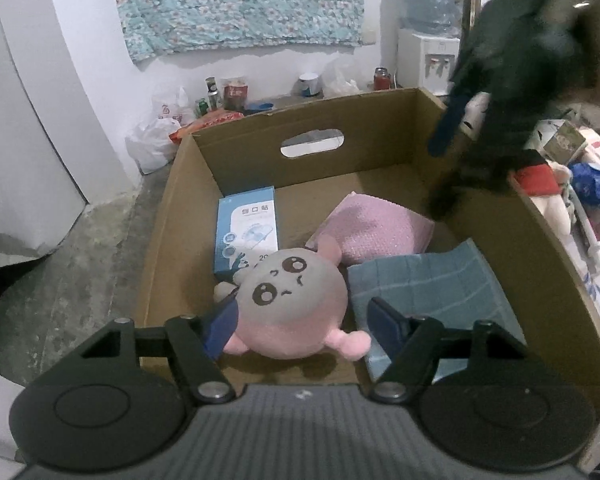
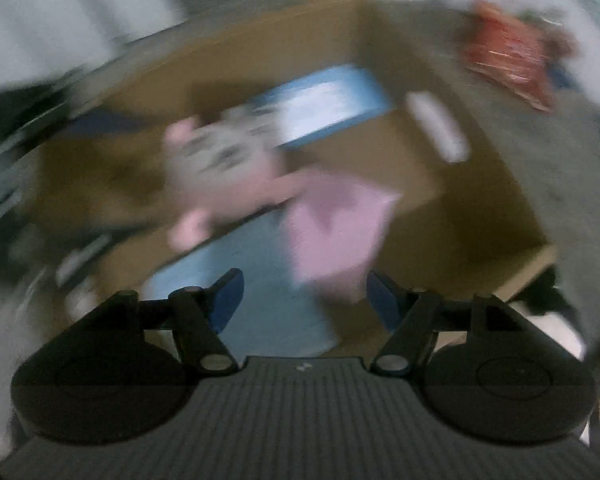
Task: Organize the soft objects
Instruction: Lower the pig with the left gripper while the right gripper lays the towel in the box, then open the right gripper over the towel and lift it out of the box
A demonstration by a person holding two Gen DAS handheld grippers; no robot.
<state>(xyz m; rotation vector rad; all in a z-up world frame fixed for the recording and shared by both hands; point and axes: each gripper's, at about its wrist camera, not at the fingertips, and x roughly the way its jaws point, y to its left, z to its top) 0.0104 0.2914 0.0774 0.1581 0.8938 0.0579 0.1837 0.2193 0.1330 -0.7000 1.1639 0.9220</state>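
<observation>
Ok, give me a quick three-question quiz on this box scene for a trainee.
1. True or false: the left gripper is open around the plush.
2. What lies against the plush's right side in the left wrist view? A) teal cloth B) bottle C) shoe
3. Name the one rigid item inside the cardboard box.

Key: 1 true; 2 A; 3 the blue carton, beside the pink cloth.
</observation>
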